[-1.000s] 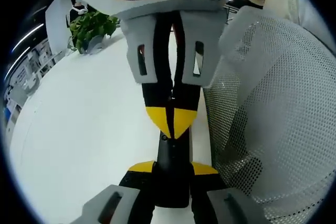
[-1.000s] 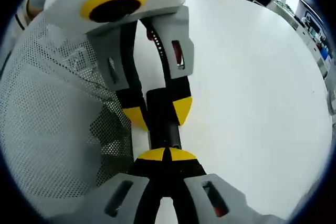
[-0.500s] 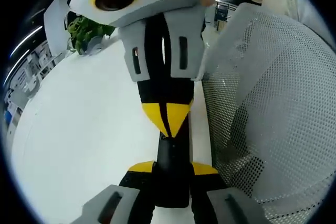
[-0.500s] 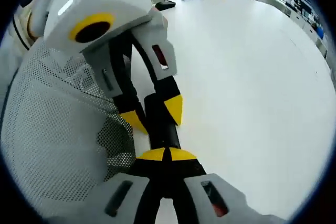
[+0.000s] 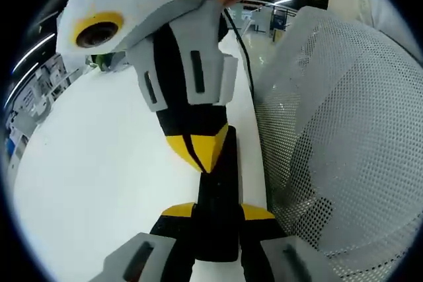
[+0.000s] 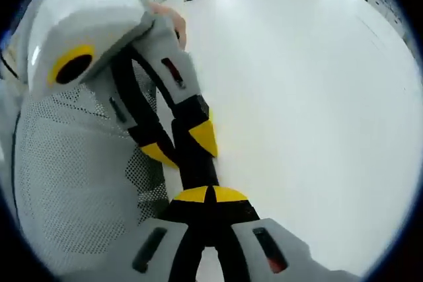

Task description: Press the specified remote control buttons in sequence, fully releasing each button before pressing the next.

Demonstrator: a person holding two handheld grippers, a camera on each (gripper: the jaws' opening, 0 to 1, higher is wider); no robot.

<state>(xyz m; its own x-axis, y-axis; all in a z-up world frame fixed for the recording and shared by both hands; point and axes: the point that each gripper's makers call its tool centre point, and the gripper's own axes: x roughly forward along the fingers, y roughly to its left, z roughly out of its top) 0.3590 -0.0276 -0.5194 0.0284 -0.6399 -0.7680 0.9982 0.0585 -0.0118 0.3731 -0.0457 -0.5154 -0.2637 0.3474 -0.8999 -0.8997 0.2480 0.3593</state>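
Your left gripper (image 5: 217,211) fingers pinch the slim black remote (image 5: 219,196), long axis pointing away; right gripper (image 6: 210,194) fingertips pressed together on it.

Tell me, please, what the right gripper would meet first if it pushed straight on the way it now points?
The right gripper, with jaws closed, would meet the black remote control; its tips look to be on or nearly on it already, though depth is unclear. Just beyond, the left gripper holds the remote's far end.

Pretty bright, even overhead lighting, and the white table (image 6: 317,97) washes out with barely any shadows. Heavy fisheye bending toward the edges. Close-up stuff is soft; the far background is small and blurry.
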